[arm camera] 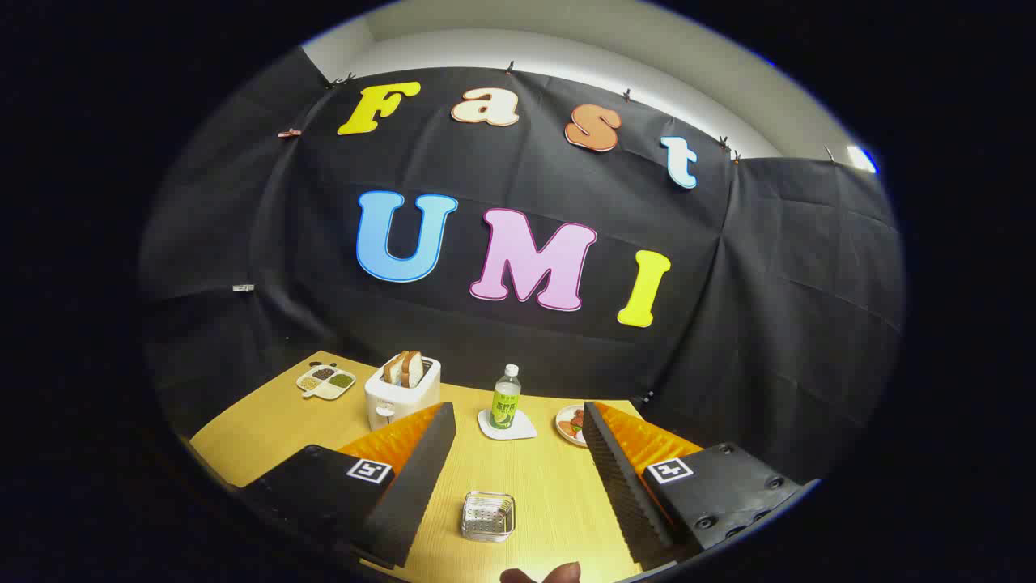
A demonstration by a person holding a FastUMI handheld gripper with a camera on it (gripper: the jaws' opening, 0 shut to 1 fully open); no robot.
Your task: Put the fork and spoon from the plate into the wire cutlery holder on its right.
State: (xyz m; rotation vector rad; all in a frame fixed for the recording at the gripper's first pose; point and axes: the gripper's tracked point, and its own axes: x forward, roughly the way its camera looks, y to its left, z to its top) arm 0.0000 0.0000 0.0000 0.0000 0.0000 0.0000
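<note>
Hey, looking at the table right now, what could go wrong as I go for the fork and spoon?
1. The hand-held gripper is open and holds nothing, and no fork or spoon is visible ahead, so you may need to re-aim first.
2. The wire cutlery holder between the fingers looks light; a knock could shift it.
3. The bottle on its coaster and the toaster beyond could be bumped by a wide swing.

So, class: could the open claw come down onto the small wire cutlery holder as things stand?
Probably yes: the claw is open, and the wire cutlery holder sits between its fingers on bare yellow wooden table.
</note>
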